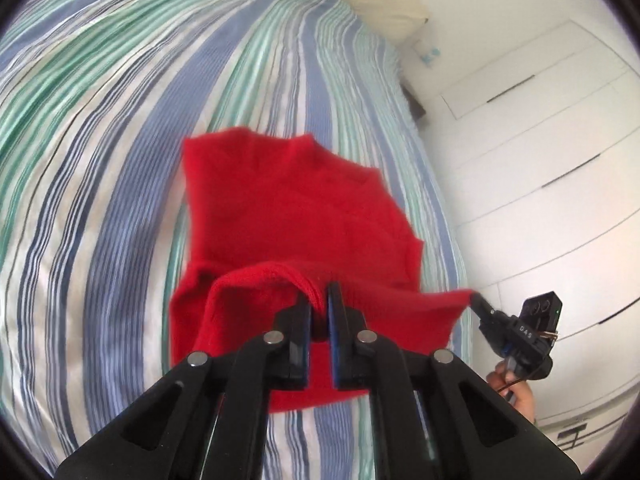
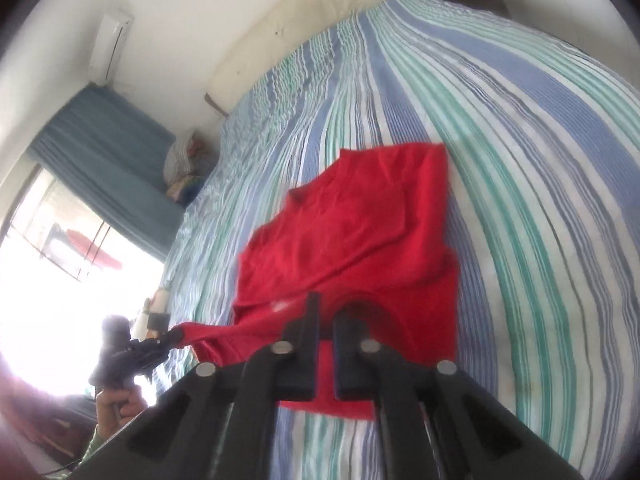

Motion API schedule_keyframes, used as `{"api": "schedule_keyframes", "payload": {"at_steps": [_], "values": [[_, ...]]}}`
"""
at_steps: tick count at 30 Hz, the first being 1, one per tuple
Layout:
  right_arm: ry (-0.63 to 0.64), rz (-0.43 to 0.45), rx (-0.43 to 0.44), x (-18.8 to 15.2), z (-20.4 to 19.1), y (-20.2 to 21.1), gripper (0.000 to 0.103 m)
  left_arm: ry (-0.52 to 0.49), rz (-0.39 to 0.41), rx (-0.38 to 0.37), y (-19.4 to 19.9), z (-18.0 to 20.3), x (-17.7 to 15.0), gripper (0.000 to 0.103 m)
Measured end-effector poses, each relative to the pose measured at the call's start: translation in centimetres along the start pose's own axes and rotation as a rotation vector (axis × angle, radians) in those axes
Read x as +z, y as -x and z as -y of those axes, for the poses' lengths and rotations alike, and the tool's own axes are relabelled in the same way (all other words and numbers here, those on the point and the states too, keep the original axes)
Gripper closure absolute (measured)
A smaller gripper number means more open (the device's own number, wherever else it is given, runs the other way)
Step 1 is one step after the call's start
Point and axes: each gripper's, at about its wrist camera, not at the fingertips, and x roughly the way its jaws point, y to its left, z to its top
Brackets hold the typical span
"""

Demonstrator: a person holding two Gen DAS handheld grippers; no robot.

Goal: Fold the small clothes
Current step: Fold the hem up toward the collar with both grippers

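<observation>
Left wrist: both grippers [image 1: 319, 300] [image 2: 326, 312] pinch the red garment's [image 1: 288, 208] hem, seemingly lifted, blurred.

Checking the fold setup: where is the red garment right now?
In both wrist views the red garment lies mid-frame on the striped bedspread, its near edge lifted, pinched by the left gripper and right gripper.
</observation>
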Motion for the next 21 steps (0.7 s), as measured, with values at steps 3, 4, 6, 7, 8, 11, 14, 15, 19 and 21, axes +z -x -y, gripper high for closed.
{"api": "schedule_keyframes", "payload": {"at_steps": [3, 4, 6, 7, 8, 11, 14, 15, 19, 21], "values": [[-0.02, 0.014, -0.039, 5.8, 1.0, -4.5, 0.098, 0.001, 0.006, 0.066, -3.2, 0.1, 4.9, 0.098], [-0.028, 0.011, -0.045, 7.5, 1.4, -5.8, 0.098, 0.004, 0.01, 0.083, -4.0, -0.1, 6.2, 0.098], [-0.037, 0.008, -0.081, 10.1, 1.8, -8.5, 0.098, 0.004, 0.007, 0.128, -6.0, -0.3, 8.4, 0.095], [-0.044, 0.006, -0.084, 11.0, 2.1, -9.7, 0.098, 0.012, 0.016, 0.166, -6.7, -0.6, 9.3, 0.087], [-0.063, -0.001, -0.08, 11.9, 2.4, -11.0, 0.098, 0.026, 0.027, 0.206, -7.4, -1.0, 9.9, 0.077], [-0.136, 0.0, -0.12, 13.2, 3.8, -13.1, 0.085, 0.055, 0.074, 0.267, -7.4, -2.4, 11.2, 0.035], [-0.141, 0.052, -0.165, 13.3, 4.1, -12.4, 0.068, 0.034, 0.131, 0.258, -5.2, -2.9, 10.2, 0.035], [-0.117, 0.058, -0.167, 13.1, 3.8, -11.8, 0.068, 0.012, 0.147, 0.252, -4.5, -2.7, 9.5, 0.035], [0.115, -0.015, -0.159, 10.1, 1.1, -10.7, 0.068, -0.118, 0.046, 0.123, -5.2, -0.9, 5.7, 0.031], [0.164, -0.088, -0.108, 7.5, 0.5, -10.9, 0.068, -0.161, -0.077, 0.113, -8.2, -0.1, 4.7, 0.031]]}}
